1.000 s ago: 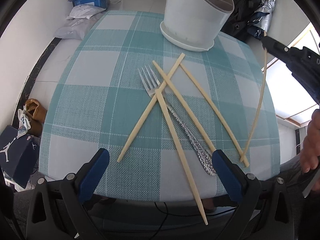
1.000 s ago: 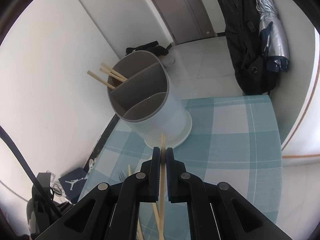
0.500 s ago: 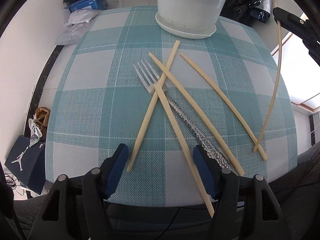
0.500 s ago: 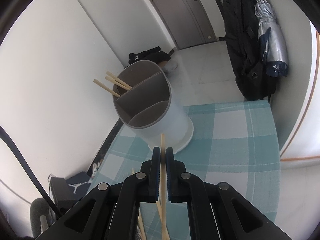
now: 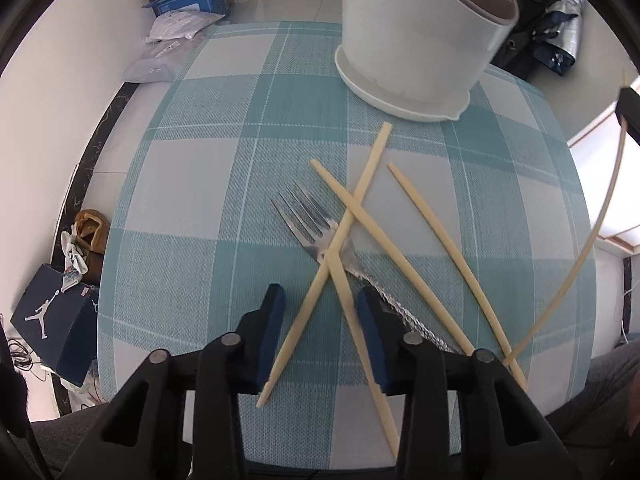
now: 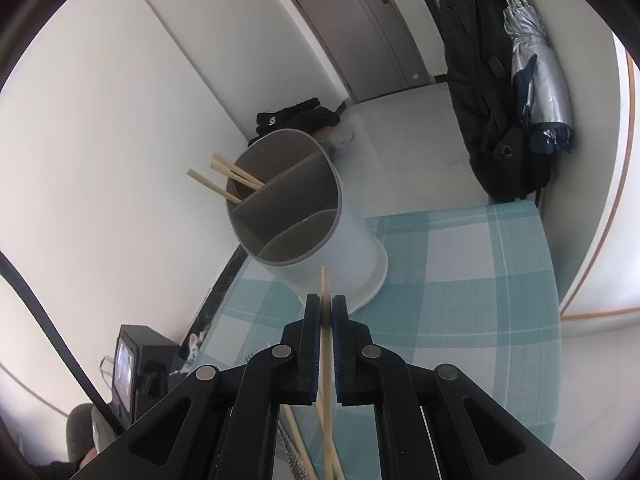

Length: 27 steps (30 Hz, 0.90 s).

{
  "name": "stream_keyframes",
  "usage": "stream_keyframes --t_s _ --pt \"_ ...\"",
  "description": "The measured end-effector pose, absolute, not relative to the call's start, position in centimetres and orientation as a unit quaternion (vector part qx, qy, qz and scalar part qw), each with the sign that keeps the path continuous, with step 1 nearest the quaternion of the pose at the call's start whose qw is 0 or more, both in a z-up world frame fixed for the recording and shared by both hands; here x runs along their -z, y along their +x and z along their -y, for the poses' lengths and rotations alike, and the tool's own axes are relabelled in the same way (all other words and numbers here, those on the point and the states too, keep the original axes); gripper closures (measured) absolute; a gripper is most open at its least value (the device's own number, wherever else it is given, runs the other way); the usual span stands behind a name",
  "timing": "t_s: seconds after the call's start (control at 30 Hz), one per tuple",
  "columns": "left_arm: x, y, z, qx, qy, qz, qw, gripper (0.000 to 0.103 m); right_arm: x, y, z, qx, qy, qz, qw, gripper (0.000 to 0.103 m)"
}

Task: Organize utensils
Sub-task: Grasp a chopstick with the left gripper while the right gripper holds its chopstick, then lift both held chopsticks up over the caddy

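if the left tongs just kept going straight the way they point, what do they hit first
Probably the two crossed chopsticks lying between the jaws of the left tongs, which have just been closing around them; the fork sits just beyond. Depth is hard to judge.

Chopsticks cross over fork, before holder.

Left wrist: steep, close over table. Right wrist: higher, shallower. Both share holder.

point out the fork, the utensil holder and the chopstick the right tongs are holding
fork (image 5: 305,216), left wrist view, on the tines
utensil holder (image 6: 352,236), right wrist view, on its outer wall
held chopstick (image 6: 325,280), right wrist view, on its tip
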<state>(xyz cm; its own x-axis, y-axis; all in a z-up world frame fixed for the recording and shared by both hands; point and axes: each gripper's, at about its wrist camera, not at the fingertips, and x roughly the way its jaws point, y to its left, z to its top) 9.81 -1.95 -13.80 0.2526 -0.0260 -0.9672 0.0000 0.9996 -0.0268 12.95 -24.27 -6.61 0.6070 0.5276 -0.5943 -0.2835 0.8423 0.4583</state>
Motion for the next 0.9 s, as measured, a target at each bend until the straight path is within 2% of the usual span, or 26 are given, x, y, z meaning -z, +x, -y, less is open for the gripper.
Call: stream_keyframes --t_s 0.2,0.43,0.6,0.9 --pt "13.9 10.9 2.5 0.001 -0.012 -0.616 0.788 0.095 6.4 13.1 24.2 -0.229 0.162 -0.377 0.882 0.098" --pt "13.3 11.1 2.2 -0.012 -0.031 -0.606 0.795 0.1 6.4 13.0 24.2 -0.228 0.161 -0.377 0.883 0.098" --pt "12.2 11.2 1.0 -0.008 -0.069 -0.588 0.806 0.1 6.5 12.9 24.1 -0.227 0.158 -0.377 0.884 0.098" --pt "7.5 10.1 0.0 0.017 -0.112 -0.495 0.862 0.1 6.0 12.0 23.9 -0.229 0.147 -0.36 0.893 0.098"
